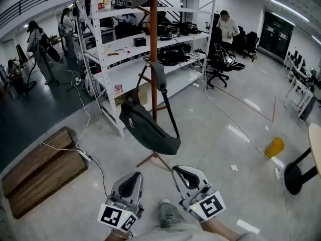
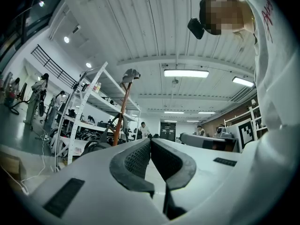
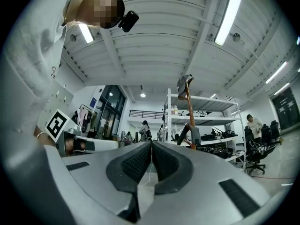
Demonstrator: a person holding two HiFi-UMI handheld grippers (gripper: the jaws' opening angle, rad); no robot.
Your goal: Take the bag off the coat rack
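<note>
Two grippers sit low in the head view, the left gripper [image 1: 129, 181] and the right gripper [image 1: 184, 173], each with its jaws pressed together on nothing. The dark bag [image 1: 149, 130] hangs well apart from them, ahead and higher. Its strap [image 1: 159, 77] seems to be looped over a peg of the coat rack [image 1: 153, 34], though the hook itself is hard to make out.

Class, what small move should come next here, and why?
Probably bring the right gripper forward toward the strap and open it: it and the left gripper are shut, empty and well short of the bag hanging on the rack.
</note>
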